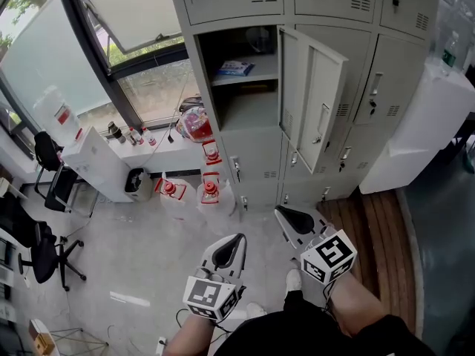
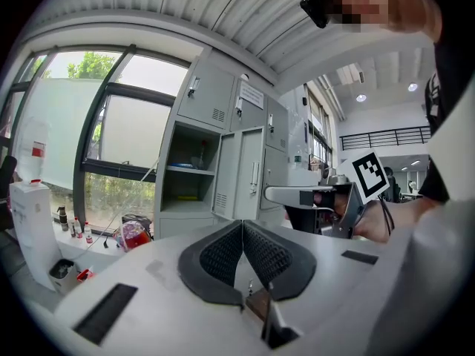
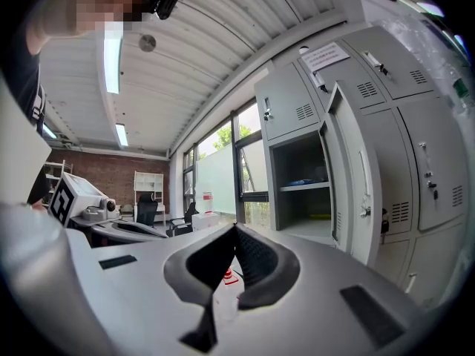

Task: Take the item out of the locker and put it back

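Evidently, from lower centre, the left gripper (image 1: 227, 252) and right gripper (image 1: 294, 220), jaws pressed together and empty, may clip the open door (image 1: 315, 99) or shove the blue packet (image 1: 236, 67) on the locker (image 1: 196, 69) shelf, upper centre.

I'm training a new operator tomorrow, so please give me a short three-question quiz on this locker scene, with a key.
1. True or false: the grey metal locker door stands open.
2. Multiple choice: the flat blue item lies A) on the floor, B) on the locker's inner shelf, C) on the windowsill.
3. Fill in: the left gripper and the right gripper both have their jaws ____, with nothing between them.
Key: 1 true; 2 B; 3 shut.
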The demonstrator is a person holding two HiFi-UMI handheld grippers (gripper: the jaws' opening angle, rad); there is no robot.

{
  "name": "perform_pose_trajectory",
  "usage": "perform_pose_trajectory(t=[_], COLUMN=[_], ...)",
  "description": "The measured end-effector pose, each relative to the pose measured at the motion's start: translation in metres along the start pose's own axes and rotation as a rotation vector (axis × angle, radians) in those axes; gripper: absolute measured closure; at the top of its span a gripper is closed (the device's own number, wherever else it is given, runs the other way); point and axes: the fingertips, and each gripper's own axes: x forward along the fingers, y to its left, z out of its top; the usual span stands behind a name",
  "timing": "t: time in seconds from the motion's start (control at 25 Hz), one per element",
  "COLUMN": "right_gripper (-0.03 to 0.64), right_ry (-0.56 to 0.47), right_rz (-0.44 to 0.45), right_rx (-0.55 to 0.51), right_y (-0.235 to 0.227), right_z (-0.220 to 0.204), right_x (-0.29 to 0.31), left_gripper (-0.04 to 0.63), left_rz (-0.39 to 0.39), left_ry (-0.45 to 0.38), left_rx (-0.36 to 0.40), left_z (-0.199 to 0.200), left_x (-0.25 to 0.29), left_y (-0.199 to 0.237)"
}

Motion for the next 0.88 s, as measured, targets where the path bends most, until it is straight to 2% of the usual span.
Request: perform_pose_trajectory(t=[0.6,0.88], right_gripper=[0.565,0.565], right_ry=[-0.007,-0.006], right_rz=[0.102,0.161], right_rx=[-0.025,-0.048], right_y=[-0.087,-0.110], right_z=[0.015,0.017], right_x=[0.037,0.050], left_gripper=[0.578,0.577], left_rz=[0.101,0.175], left_ry=[-0.021,-0.050], left_rx=[0.036,0.077], left_z=[0.033,0.056], left_x=[0.101,0.140], left_y=[0.019,0.038])
